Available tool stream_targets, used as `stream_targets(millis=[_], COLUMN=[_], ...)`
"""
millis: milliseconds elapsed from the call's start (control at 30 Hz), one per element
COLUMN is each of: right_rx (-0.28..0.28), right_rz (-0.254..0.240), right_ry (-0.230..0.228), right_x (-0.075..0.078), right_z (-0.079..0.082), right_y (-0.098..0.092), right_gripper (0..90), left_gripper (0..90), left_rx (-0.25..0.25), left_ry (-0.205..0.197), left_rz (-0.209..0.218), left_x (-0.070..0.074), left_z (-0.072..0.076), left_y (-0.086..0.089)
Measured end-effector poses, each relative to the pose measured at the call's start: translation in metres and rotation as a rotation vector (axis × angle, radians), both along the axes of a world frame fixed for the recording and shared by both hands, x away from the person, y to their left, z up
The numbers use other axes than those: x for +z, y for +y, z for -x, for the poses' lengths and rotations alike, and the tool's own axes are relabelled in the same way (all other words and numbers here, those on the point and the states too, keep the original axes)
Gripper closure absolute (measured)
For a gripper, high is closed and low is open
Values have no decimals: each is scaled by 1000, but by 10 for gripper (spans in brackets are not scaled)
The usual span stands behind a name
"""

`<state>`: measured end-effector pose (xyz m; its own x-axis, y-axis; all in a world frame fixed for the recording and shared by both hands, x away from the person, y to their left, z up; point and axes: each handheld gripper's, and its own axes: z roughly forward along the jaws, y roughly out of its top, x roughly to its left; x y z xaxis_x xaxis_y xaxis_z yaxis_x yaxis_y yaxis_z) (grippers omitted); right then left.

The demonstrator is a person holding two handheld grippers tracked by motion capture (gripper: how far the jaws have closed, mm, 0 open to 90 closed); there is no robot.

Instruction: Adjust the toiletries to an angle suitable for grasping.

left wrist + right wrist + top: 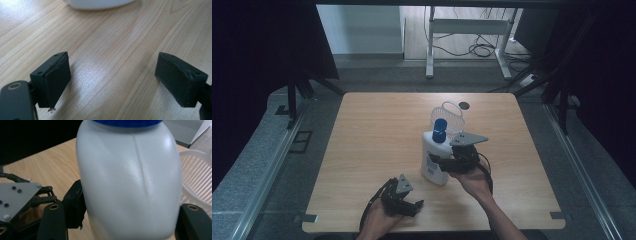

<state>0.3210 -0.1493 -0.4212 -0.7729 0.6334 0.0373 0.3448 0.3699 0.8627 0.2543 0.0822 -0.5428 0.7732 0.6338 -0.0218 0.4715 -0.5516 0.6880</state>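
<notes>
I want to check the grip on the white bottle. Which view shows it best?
The right gripper view: the white bottle sits close up, squeezed between the right tool jaws. The high view shows the whole bottle with its blue cap, but small. The left gripper view catches just its bottom edge.

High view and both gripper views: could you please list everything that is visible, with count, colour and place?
Bottle: one, white with blue cap, right of table centre, between the right gripper's jaws.
Basket: one, white slotted plastic, just behind the bottle.
Table: one, light wood, centre.
Metal frame: one, white, on the floor beyond the table.
Cables: several, black, on the floor by the frame.
Left gripper: one, black, near front edge, jaws open over bare wood.
Right gripper: one, black, jaws shut on the bottle.
Hands: two, at the bottom edge.
</notes>
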Motion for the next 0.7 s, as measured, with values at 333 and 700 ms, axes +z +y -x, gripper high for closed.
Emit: stream_targets(millis=[333, 700], right_rx=[-16, -40], right_rz=[-20, -25], right_ry=[-55, -87], right_x=[36, 62], right_z=[-5, -14], right_y=[-14, -22], right_gripper=[372, 374], left_gripper=[125, 125], left_rx=[26, 30], left_ry=[2, 2], left_rz=[2, 1], left_x=[0, 0], left_z=[-3, -4], left_y=[-2, -3])
